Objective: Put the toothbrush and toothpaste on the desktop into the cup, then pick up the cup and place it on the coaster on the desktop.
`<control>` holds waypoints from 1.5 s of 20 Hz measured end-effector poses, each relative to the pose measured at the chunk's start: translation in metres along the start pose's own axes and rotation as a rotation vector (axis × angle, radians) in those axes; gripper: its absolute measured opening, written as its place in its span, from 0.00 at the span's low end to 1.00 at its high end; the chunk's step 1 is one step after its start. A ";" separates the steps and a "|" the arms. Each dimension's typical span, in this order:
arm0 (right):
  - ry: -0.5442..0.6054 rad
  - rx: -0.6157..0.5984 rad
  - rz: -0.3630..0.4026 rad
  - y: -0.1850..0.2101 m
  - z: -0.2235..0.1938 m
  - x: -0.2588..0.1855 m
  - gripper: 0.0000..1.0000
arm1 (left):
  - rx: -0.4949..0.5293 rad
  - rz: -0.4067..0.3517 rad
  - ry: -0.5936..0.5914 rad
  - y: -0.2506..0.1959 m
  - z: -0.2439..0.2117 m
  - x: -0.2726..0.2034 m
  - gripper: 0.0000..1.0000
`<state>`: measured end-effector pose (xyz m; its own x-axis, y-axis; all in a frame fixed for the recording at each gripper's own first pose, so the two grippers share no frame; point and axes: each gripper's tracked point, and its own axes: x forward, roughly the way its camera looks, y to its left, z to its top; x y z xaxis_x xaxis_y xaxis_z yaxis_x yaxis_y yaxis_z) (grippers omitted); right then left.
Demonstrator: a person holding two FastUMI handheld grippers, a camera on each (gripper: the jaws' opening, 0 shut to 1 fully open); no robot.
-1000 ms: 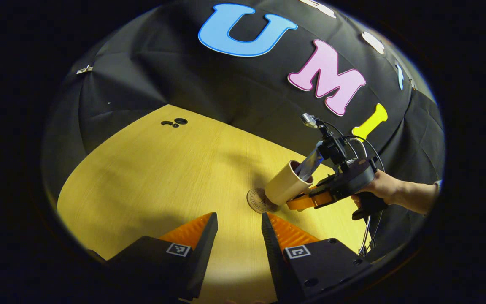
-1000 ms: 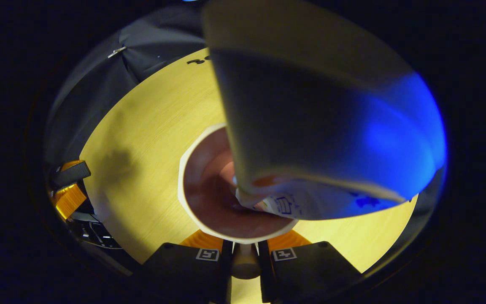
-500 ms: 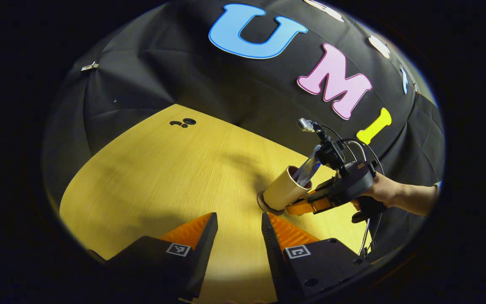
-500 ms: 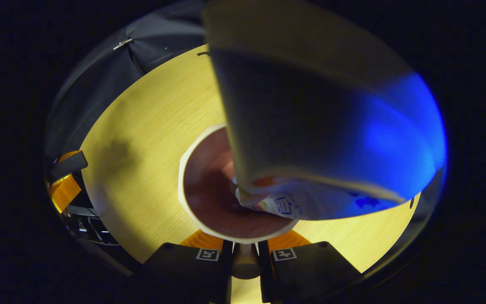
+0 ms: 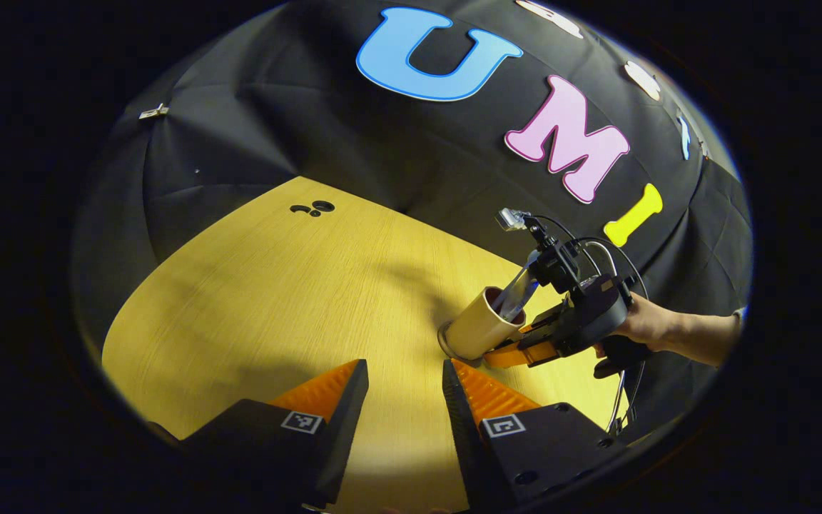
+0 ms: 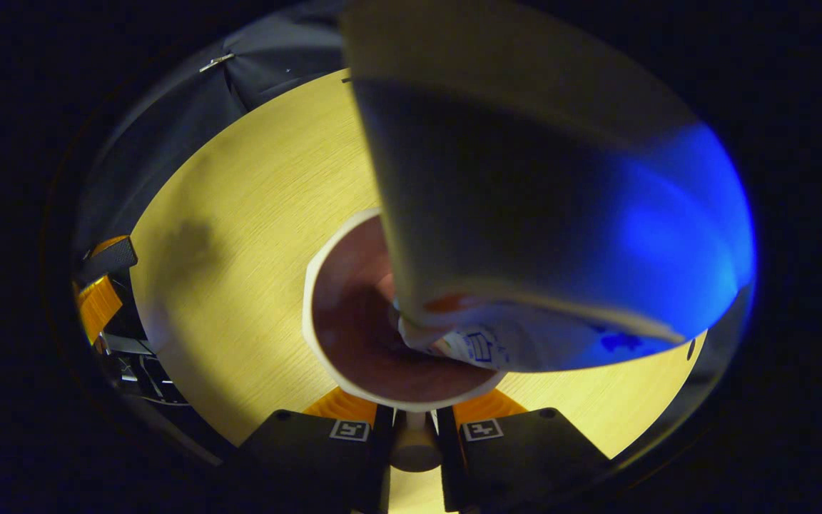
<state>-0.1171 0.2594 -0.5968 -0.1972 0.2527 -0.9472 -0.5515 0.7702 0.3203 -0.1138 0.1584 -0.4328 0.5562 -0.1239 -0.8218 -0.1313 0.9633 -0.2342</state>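
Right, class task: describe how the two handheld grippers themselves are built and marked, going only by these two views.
The left gripper has two wedge-shaped fingers with ribbed inner faces on black blocks, each block bearing a small square black-and-white marker. The right gripper has a black body with a handle, a small camera mounted on top and looping black cables. Its own blocks carry similar square markers.

Cup (image 5: 479, 328): tan outside, reddish-brown inside (image 6: 361, 335), with a pale cream rim. Toothpaste tube (image 6: 546, 235): white and grey body, vivid blue patch on its right side, small blue print and an orange mark near the lower end. Table (image 5: 275, 300): light yellow wood with fine straight grain; a small group of black dots (image 5: 313, 208) at its far left. Booth wall (image 5: 240, 128): black cloth. Coaster (image 5: 447, 341) under the cup: dark brown edge.
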 end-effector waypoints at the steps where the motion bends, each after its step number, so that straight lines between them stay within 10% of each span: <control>1: -0.002 -0.002 -0.004 -0.001 0.001 -0.001 0.34 | -0.001 0.000 -0.002 0.000 0.000 -0.001 0.67; 12: -0.122 0.054 0.029 -0.011 0.001 -0.040 0.51 | 0.012 -0.016 -0.011 -0.015 0.005 0.001 0.66; 30: -0.519 0.198 0.034 -0.031 -0.043 -0.178 0.51 | 0.096 -0.101 -0.016 -0.101 0.003 -0.004 0.66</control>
<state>-0.1003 0.1653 -0.4373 0.2400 0.4963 -0.8343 -0.3793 0.8390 0.3900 -0.1009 0.0626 -0.4043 0.5759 -0.2187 -0.7877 0.0049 0.9644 -0.2642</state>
